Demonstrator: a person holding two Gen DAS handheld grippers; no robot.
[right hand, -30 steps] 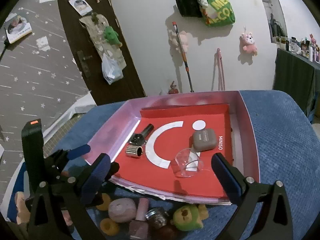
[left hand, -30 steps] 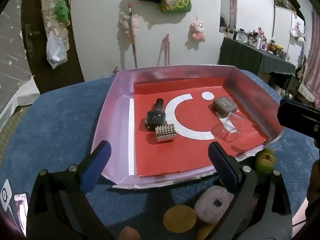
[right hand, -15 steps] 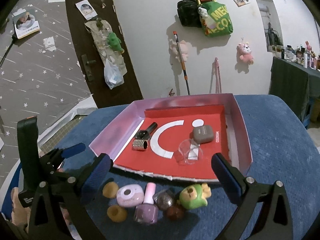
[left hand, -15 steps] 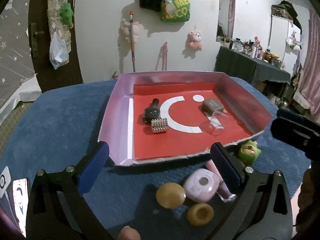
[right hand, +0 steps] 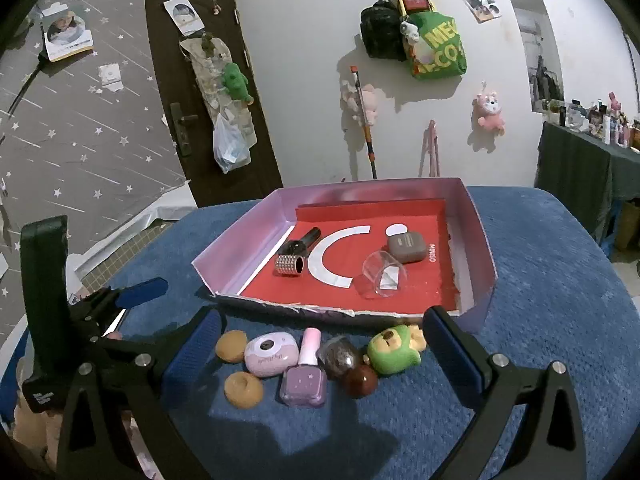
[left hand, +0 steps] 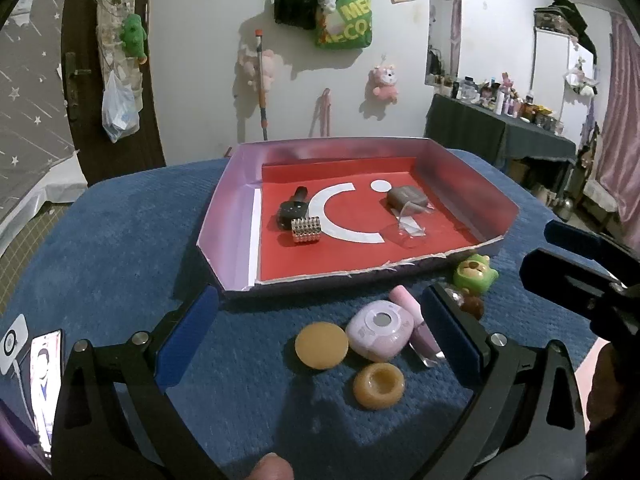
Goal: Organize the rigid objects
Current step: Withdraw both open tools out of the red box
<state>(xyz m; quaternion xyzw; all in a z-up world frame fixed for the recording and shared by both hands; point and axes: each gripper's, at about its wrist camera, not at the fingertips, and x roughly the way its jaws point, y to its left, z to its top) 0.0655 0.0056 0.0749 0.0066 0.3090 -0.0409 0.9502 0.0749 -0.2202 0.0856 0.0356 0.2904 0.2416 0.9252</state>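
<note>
A shallow pink tray (right hand: 478,240) with a red floor sat on the blue cloth (right hand: 560,300). Inside it, at the left, lay a black tube (right hand: 305,240) touching a studded silver roller (right hand: 289,266); toward the right sat a grey case (right hand: 407,246), and just nearer, a clear cup (right hand: 380,276) lay on its side. The rest waited on the cloth just outside the tray's near edge: two tan discs (right hand: 231,345), a lilac case (right hand: 271,354), a purple polish bottle (right hand: 305,376), a dark ball (right hand: 360,380) and a green toy (right hand: 394,350). The left gripper (left hand: 318,330) hung over that cluster with its jaws wide apart and nothing in them; the right gripper (right hand: 322,346) did likewise, also spread and empty.
</note>
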